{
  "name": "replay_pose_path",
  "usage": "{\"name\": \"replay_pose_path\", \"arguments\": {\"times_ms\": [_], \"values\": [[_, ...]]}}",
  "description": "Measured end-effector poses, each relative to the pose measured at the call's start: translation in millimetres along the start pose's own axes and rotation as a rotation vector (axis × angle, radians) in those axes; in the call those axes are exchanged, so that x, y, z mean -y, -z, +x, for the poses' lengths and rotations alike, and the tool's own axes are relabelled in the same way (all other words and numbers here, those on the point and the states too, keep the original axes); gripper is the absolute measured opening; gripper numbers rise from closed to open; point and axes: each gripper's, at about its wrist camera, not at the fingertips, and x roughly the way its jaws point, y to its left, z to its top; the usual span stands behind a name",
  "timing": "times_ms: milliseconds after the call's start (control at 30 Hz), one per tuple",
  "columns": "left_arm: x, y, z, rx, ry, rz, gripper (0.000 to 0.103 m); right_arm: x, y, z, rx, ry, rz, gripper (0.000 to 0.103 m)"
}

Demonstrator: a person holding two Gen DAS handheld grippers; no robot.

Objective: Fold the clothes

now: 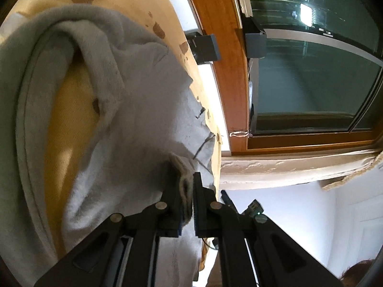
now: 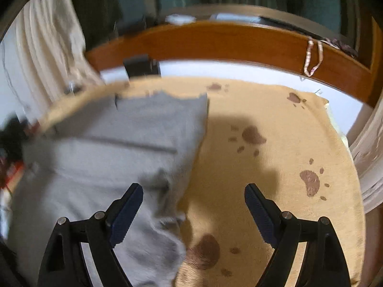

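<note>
In the left wrist view, a pale grey garment [image 1: 134, 110] of soft, fleecy cloth fills the area ahead and to the left of the left gripper [image 1: 190, 184]. It is bunched and lifted, with a thick stitched hem curving down its far left side and a deep fold opening in the middle, through which the tan blanket [image 1: 69, 129] beneath shows. A thin dark cord runs across the cloth just ahead of the gripper. The left gripper's jaws are pressed together on a wad of the garment's edge, which bulges out between the fingers [image 1: 199, 191]. To the gripper's right rise an orange-brown wooden window frame [image 1: 215, 47] and dark glass [image 1: 311, 83], with a small grey box [image 1: 205, 47] fixed near the frame.

In the right wrist view, which is blurred by motion, the same grey garment [image 2: 115, 148] lies ahead and to the left of the right gripper [image 2: 194, 193], spread over the tan blanket [image 2: 287, 143] printed with brown paw marks. Its right edge runs diagonally down toward the gripper's left finger [image 2: 129, 205], and its ragged lower hem ends between the fingers. The right gripper's jaws are spread wide and hold nothing. Beyond the blanket the wooden frame [image 2: 215, 40] crosses the view, and a striped loop of ribbon [image 2: 313, 57] hangs from it, ahead and to the right.
</note>
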Motion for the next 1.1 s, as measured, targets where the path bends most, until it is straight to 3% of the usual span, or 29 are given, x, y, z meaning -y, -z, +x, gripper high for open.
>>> {"name": "replay_pose_path", "arguments": {"times_ms": [133,233,367,567,633,667,767,900,1100], "values": [[0.1,7.4,2.1,-0.013,0.002,0.003,0.005,-7.8,-34.3,2.4,0.067,0.022,0.022,0.088],[6.2,9.6,2.8,-0.012,0.005,0.014,0.005,-28.1,-65.4,25.0,0.071,0.02,-0.021,0.075],[8.8,9.5,2.2,-0.006,0.005,0.021,0.005,-51.9,-93.4,75.8,-0.012,0.016,-0.11,0.069],[2.2,8.2,2.8,-0.01,-0.004,0.011,0.005,-42.1,-97.7,130.3,-0.125,0.053,-0.132,0.069],[-1.3,6.3,3.3,-0.008,-0.006,0.002,0.005,-42.8,-96.3,141.7,-0.156,0.059,-0.153,0.062],[-2.9,5.3,3.6,-0.007,-0.007,-0.001,0.005,-44.2,-94.2,147.0,-0.176,0.064,-0.171,0.052],[-7.5,2.8,4.7,-0.003,-0.01,-0.013,0.005,-47.2,-91.8,151.8,-0.179,0.074,-0.212,0.045],[-9.6,0.2,8.2,-0.003,-0.016,-0.016,0.005,-35.2,-95.8,149.4,-0.162,0.095,-0.167,0.016],[11.5,-9.0,9.9,0.023,-0.01,0.05,0.005,-17.2,-104.7,134.0,-0.068,0.13,-0.036,0.007]]}}
